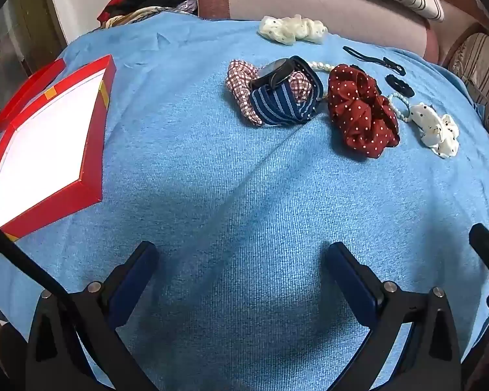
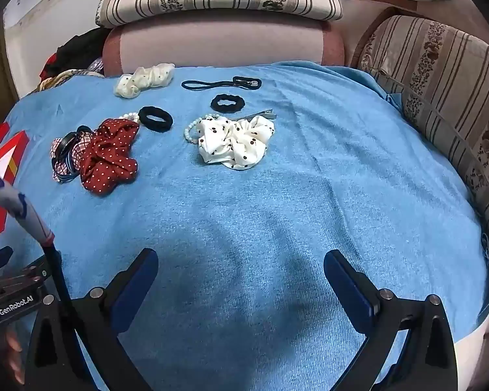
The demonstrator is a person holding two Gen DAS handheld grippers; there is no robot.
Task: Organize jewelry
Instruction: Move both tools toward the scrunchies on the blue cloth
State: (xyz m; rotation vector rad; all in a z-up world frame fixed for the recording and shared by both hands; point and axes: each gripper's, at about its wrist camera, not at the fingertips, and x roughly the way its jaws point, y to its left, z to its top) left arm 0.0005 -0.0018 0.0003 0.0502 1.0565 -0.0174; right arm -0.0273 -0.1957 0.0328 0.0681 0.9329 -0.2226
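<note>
On the towel [image 1: 231, 202], the box [image 1: 49, 137] lies far left of the scrunchies [image 1: 358, 110].

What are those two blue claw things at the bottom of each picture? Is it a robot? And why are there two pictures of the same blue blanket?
It's no robot. A person holds a pinching tool in each hand, and each tool has a small camera looking along its two blue fingers. One picture comes from the left gripper, the other from the right gripper. Both stand wide open and hold nothing.

They look at a blue cloth from slightly different spots. On it lie hair things and jewelry: a dark red dotted scrunchie, a white scrunchie with black dots, a pale bead bracelet touching it, and two fuzzy black hair ties. At the left sits an open red box with a white inside, probably where everything gets tidied.
</note>
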